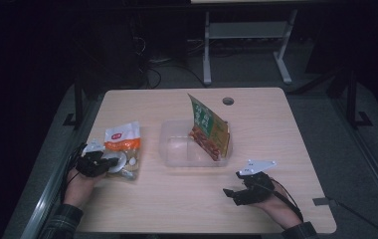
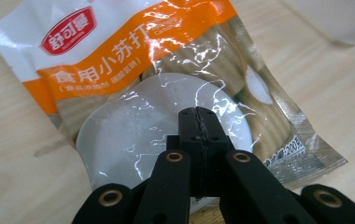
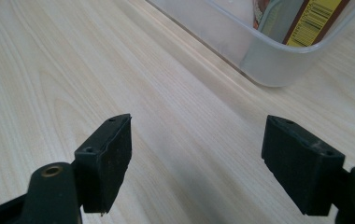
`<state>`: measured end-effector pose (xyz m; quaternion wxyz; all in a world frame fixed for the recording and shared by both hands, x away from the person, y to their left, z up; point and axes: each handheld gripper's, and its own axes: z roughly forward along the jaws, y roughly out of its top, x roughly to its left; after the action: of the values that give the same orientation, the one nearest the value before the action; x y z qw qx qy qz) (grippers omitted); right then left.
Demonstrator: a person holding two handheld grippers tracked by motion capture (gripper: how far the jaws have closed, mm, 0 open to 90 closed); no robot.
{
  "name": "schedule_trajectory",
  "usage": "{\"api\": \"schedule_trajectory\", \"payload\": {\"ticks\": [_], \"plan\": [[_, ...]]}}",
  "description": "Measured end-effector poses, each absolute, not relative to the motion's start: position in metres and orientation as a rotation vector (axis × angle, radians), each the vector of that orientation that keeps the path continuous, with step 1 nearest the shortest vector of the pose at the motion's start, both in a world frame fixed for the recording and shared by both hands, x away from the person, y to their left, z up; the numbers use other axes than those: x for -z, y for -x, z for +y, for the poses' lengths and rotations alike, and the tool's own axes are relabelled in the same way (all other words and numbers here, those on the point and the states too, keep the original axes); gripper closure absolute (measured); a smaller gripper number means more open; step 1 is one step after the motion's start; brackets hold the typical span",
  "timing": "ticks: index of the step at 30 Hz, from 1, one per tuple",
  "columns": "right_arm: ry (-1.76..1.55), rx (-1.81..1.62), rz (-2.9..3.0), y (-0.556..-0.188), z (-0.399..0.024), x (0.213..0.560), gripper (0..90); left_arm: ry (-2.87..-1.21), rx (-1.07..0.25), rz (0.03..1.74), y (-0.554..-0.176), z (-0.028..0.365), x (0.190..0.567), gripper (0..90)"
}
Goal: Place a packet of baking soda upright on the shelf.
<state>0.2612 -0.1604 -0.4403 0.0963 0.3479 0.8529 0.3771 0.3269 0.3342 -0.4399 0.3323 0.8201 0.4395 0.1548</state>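
Nearest me, the right gripper [image 1: 233, 194] rests low over bare worktop [image 1: 177, 199], jaws spread wide with nothing between them. At the left edge, the left gripper [image 1: 108, 165] has its jaws pressed together, seemingly pinching the near edge of the orange-and-white baking soda packet [image 2: 166, 93] lying flat there. Farther back, a clear plastic tub [image 1: 177, 149] holds an upright green-and-orange sachet [image 1: 208, 127].

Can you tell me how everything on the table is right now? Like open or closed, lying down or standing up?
Orange and white packet: lying flat on the table, sealed.
Green and red packet: standing tilted inside the bin.
Clear plastic bin: upright, no lid on.
Left tongs: shut, tips over the orange and white packet.
Right tongs: open, nothing between them.
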Motion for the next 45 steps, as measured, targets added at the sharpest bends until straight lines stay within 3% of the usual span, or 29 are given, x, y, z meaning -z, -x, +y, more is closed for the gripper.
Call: {"api": "schedule_trajectory", "payload": {"ticks": [17,28,45], "plan": [[-1.024,-1.114,2.541,-0.255,-0.158,0.439,23.9,-2.243,-0.34,0.99,-0.293,0.31,0.438,90.0],[-1.021,-1.113,2.541,-0.256,-0.158,0.44,23.9,-2.282,-0.316,0.926,-0.312,0.274,0.436,90.0],[-1.024,-1.114,2.546,-0.256,-0.158,0.441,23.9,-2.271,-0.222,0.892,-0.267,0.295,0.437,90.0]]}}
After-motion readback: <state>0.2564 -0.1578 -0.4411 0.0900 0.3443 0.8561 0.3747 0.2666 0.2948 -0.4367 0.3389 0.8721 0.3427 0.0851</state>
